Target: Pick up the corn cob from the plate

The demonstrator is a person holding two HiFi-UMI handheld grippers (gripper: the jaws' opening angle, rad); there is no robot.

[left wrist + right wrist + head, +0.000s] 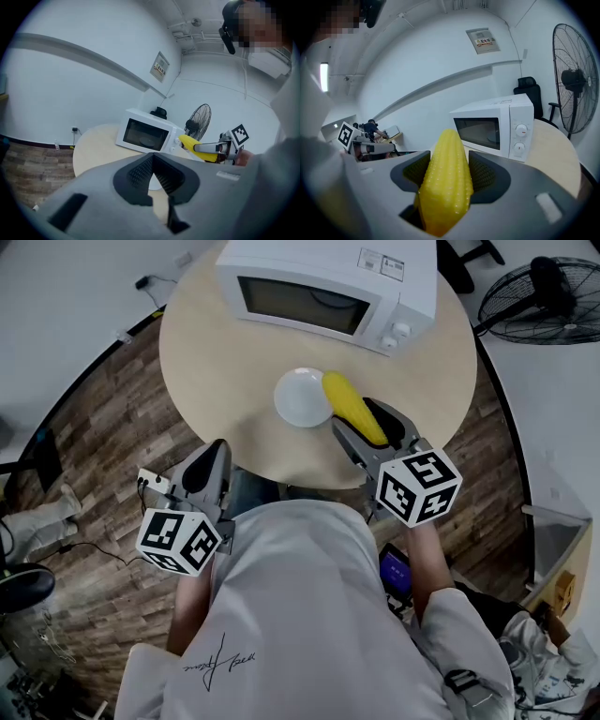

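Note:
A yellow corn cob [354,409] sticks out forward from between the fingers of my right gripper [370,429], which is shut on it. The cob's far tip lies over the right rim of the bare white plate [295,397] in the middle of the round table. In the right gripper view the cob [445,183] fills the gap between the two dark pads. In the left gripper view the cob [190,142] shows to the right, in front of the microwave. My left gripper [214,454] hangs at the table's near edge, shut and holding nothing, well left of the plate.
A white microwave [328,287] stands at the back of the round wooden table [216,362], door closed. A black floor fan [544,301] is beyond the table at the right. Wood floor with cables lies to the left. My body is against the table's near edge.

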